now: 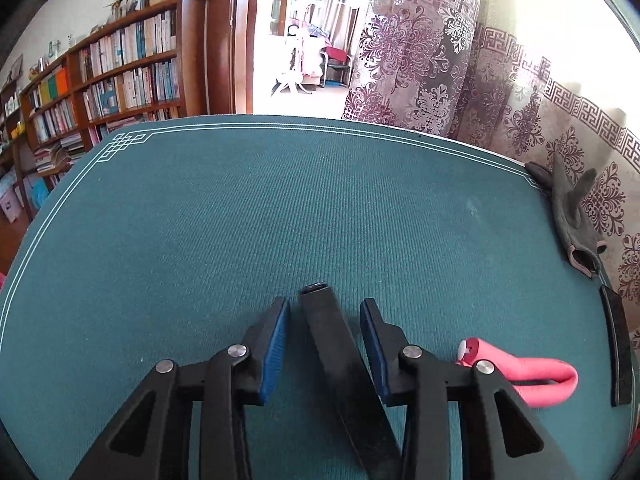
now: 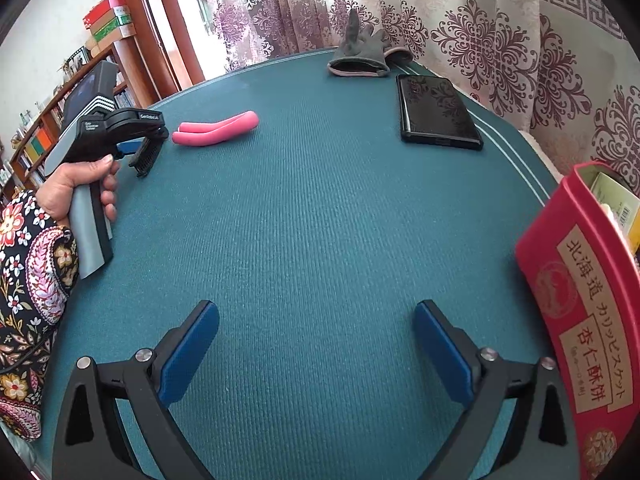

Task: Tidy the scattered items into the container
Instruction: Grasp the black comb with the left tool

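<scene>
Left gripper (image 1: 325, 306) jaws close around the black comb (image 1: 332, 356) low over the counter (image 1: 240, 220), pad contact unclear; seat both pads squarely before lifting toward the red tin (image 2: 580, 300) beside the wide-open, empty right gripper (image 2: 316, 340).

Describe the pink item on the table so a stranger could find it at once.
On the green table mat, look beside the left hand-held gripper. The pink folded tube lies flat there, the only bright pink, soft-looking thing; the glove is grey and the case black.
</scene>
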The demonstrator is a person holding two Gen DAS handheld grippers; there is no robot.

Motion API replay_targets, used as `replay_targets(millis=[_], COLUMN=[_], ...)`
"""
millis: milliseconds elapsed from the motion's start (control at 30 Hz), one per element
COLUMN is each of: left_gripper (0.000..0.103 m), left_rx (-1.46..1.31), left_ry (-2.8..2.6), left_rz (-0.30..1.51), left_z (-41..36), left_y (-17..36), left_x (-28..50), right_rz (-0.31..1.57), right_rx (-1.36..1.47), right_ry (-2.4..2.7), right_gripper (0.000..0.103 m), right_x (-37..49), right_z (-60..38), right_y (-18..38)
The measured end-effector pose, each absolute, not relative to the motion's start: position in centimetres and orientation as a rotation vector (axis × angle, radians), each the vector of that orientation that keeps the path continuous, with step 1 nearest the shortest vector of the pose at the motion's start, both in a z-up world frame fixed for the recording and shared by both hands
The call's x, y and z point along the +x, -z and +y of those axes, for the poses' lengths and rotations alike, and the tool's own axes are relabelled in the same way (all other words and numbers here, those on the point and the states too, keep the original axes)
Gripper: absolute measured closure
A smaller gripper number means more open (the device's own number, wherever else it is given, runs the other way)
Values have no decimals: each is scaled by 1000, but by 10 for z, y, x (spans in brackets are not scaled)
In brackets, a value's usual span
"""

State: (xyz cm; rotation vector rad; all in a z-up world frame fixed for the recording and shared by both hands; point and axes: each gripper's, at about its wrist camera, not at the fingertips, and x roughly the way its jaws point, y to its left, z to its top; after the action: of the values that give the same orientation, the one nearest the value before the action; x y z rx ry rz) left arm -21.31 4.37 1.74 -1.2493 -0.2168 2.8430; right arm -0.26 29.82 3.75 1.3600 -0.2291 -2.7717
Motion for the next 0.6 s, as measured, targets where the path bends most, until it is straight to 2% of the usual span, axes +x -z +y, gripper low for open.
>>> replay_targets(millis=[267, 333, 600], left_gripper=[63, 59, 59], left_rx=[-1218, -1212, -1202], left_ry=[-2758, -2727, -2700], left_rz=[-242, -253, -219], left_z=[16, 11, 5], left_y=[-15, -14, -13], left_x=[-176, -167, -133], right_rz=[-174, -174, -155], right_rx=[1370, 1372, 1374], right_ry=[2758, 2759, 2771], right_gripper=[4, 4, 4], right_x=[-12, -12, -13], right_z=[283, 283, 282], right_y=[-38, -38, -36])
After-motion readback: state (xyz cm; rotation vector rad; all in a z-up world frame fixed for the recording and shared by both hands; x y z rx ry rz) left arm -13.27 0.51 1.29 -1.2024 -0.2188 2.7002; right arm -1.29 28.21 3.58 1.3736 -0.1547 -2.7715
